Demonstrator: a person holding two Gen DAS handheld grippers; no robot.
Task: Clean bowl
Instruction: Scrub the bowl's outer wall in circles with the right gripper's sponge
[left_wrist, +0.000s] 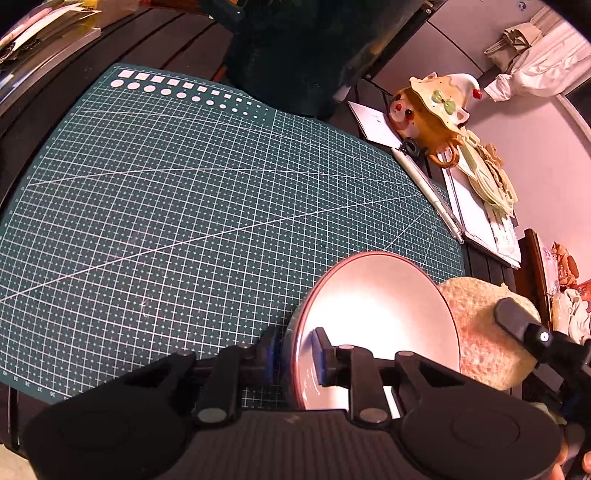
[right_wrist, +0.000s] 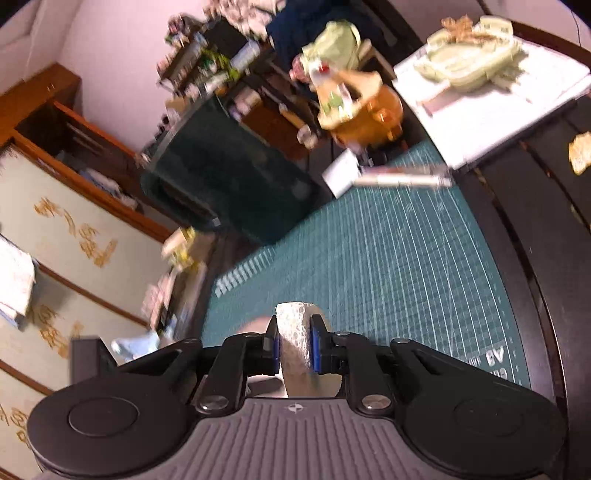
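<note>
Nearest my left lens is the left gripper (left_wrist: 295, 354), its black linkage filling the bottom of the view. Its blue-padded fingers straddle the rim of the shallow white bowl with a thin red edge (left_wrist: 373, 314), one pad outside the wall and one inside; a sliver of gap shows at the outer pad, so I cannot tell whether they are pressing the rim. The bowl is tipped up on edge, its pale inside facing the camera, at about four o'clock on the mat.

Going by size from there: the dark green cutting mat with a white grid (left_wrist: 207, 206) covers most of the dark slatted table (left_wrist: 166, 44). A dark green box-like object (left_wrist: 295, 51) stands past the mat at twelve o'clock. At two o'clock sits an orange and cream ceramic clown-faced pot (left_wrist: 436, 114), beside white papers (left_wrist: 476, 210) and a pale pen (left_wrist: 428, 192) lying along the mat's edge.

Just behind the bowl, at three o'clock from it, is the round beige sponge (left_wrist: 484, 332), touching the bowl's back rim.

In my right view, blurred, the right gripper (right_wrist: 294, 349) is clamped on that sponge (right_wrist: 293, 332), its blue pads (right_wrist: 274, 349) pressed against both flat sides. The green mat (right_wrist: 388, 258) spreads away toward one o'clock.
</note>
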